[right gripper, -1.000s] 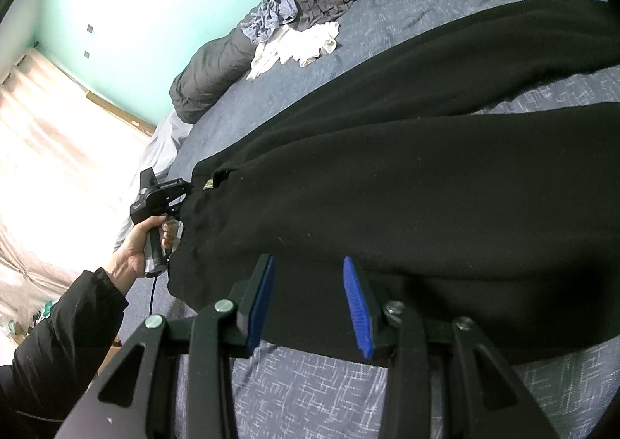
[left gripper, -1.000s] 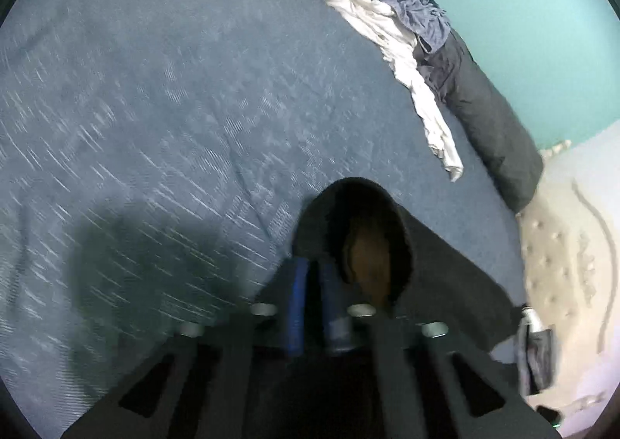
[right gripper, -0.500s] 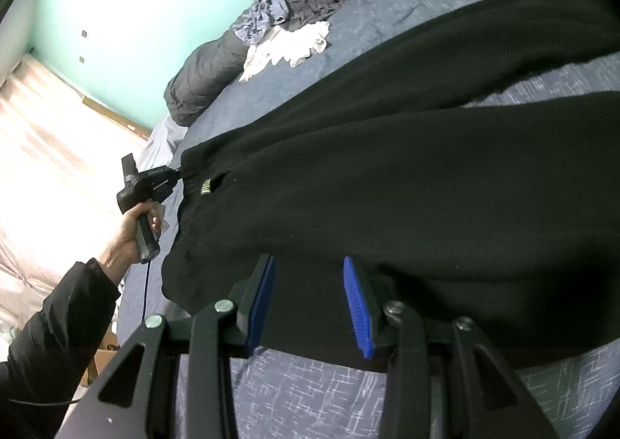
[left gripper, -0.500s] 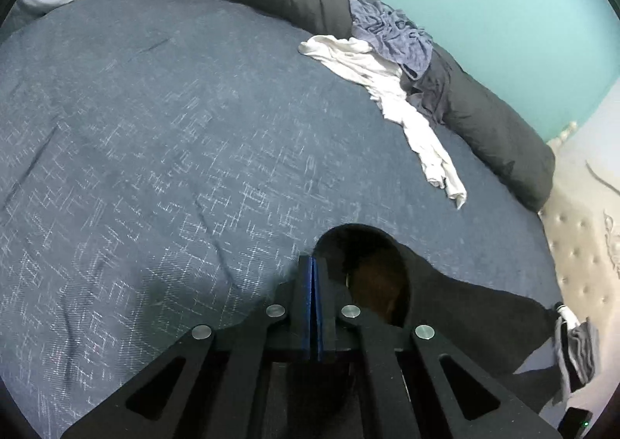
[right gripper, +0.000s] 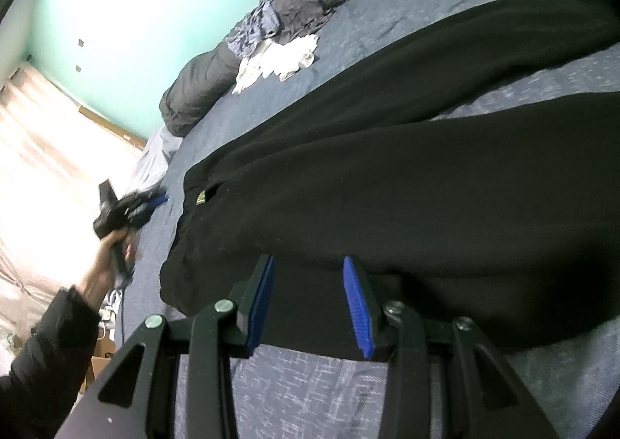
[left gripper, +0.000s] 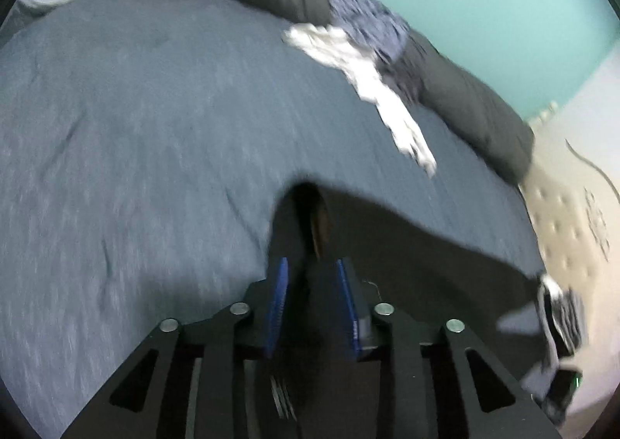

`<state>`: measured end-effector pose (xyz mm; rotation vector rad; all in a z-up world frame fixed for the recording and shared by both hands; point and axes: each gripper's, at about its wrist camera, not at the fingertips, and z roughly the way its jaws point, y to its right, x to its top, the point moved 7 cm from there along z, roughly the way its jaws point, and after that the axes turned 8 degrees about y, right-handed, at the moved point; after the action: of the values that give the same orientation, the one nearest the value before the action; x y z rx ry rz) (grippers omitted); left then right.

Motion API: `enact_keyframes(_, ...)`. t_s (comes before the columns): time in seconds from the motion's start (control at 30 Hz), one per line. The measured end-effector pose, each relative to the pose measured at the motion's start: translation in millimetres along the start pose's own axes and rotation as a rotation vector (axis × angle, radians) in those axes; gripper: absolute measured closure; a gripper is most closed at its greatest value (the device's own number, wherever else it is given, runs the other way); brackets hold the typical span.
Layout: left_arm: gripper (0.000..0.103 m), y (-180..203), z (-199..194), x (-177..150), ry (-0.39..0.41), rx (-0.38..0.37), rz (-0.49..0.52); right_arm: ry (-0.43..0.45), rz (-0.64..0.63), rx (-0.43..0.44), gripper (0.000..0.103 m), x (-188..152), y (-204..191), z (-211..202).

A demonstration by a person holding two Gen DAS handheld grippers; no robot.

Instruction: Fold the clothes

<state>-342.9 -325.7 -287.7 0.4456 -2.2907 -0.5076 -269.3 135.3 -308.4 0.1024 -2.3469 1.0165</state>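
Black trousers (right gripper: pixel 387 187) lie spread across the blue-grey bed cover (right gripper: pixel 310 381), their waistband end towards the left of the right wrist view. My left gripper (left gripper: pixel 312 272) has its jaws opening. The blue pads stand apart, with the trousers' waist corner (left gripper: pixel 407 245) just ahead and a dark fold between them that neither pad presses. The right wrist view shows the left gripper (right gripper: pixel 157 202) a short way left of the waistband, held in a hand (right gripper: pixel 104 264). My right gripper (right gripper: pixel 308 272) is open over the trousers' near edge and grips nothing.
A white garment (right gripper: pixel 279 63) and a crumpled blue-grey one (right gripper: pixel 267 24) lie against a rolled dark grey duvet (right gripper: pixel 201 90) along the teal wall. A cream tufted headboard (left gripper: pixel 562 214) stands at the bed's end. Bare bed cover (left gripper: pixel 135 128) stretches left of the trousers.
The left gripper's jaws, shut on the waistband half a second ago, have parted, and it has lifted back off the trousers. The right gripper has stayed open.
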Motion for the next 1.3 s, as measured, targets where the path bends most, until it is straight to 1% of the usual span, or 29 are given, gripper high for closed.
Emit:
enact_keyframes(0.03, 0.065, 3.4, -4.6, -10.5, -0.009, -0.003, 0.005, 0.006, 0.006, -0.003, 0.066, 0.9, 1.7, -5.2)
enact_keyframes(0.1, 0.065, 7.0, -15.2, -38.2, -0.048, 0.007, 0.019, 0.015, 0.017, -0.012, 0.066, 1.4, 5.2, -14.9)
enact_keyframes(0.2, 0.065, 9.4, -32.6, -70.4, -0.082, 0.019, 0.051, 0.031, 0.034, -0.029, 0.066, 0.2, 10.2, -31.2)
enact_keyframes(0.3, 0.064, 10.8, -47.5, -93.3, -0.102, 0.023, 0.068, 0.054, 0.047, -0.038, 0.066, -1.4, 13.1, -46.3)
enact_keyframes(0.4, 0.064, 10.1, -60.9, -110.8, -0.110, 0.017, 0.061, 0.074, 0.067, -0.045, 0.066, -6.5, 17.0, -59.3)
enact_keyframes(0.47, 0.064, 9.9, -67.9, -121.4, -0.117, 0.028, 0.076, 0.084, 0.085, -0.048, 0.059, -10.9, 20.2, -66.2)
enact_keyframes(0.5, 0.064, 9.4, -70.3, -126.2, -0.121, 0.033, 0.079, 0.089, 0.095, -0.048, 0.049, -13.5, 21.8, -69.2)
enact_keyframes(0.53, 0.064, 8.2, -71.8, -130.7, -0.124, 0.035, 0.074, 0.096, 0.106, -0.047, 0.047, -16.3, 23.4, -71.9)
enact_keyframes(0.73, 0.064, 6.9, -75.9, -153.5, -0.133, 0.031, 0.057, 0.109, 0.153, -0.068, 0.047, -31.2, 35.1, -79.4)
enact_keyframes(0.87, 0.066, 4.6, -75.8, -156.1, -0.126, 0.018, 0.042, 0.106, 0.169, -0.106, 0.047, -33.2, 49.1, -81.5)
enact_keyframes(0.93, 0.067, 3.2, -75.8, -154.7, -0.115, -0.001, 0.026, 0.097, 0.175, -0.122, 0.047, -33.2, 55.6, -81.6)
enact_keyframes(1.03, 0.072, 4.9, -74.5, -155.4, -0.117, -0.029, 0.024, 0.079, 0.174, -0.157, 0.046, -31.3, 64.9, -79.5)
enact_keyframes(1.2, 0.079, 4.3, -69.1, -153.5, -0.123, -0.043, 0.028, 0.056, 0.152, -0.205, 0.046, -27.6, 74.1, -76.6)
enact_keyframes(1.23, 0.087, 4.1, -68.5, -153.2, -0.124, -0.048, 0.027, 0.048, 0.139, -0.204, 0.046, -26.0, 71.9, -74.6)
enact_keyframes(1.27, 0.097, 4.4, -67.9, -153.6, -0.130, -0.055, 0.029, 0.042, 0.128, -0.202, 0.046, -24.5, 70.1, -73.1)
enact_keyframes(1.3, 0.101, 5.1, -67.7, -154.7, -0.139, -0.064, 0.033, 0.036, 0.120, -0.201, 0.046, -23.6, 68.5, -71.6)
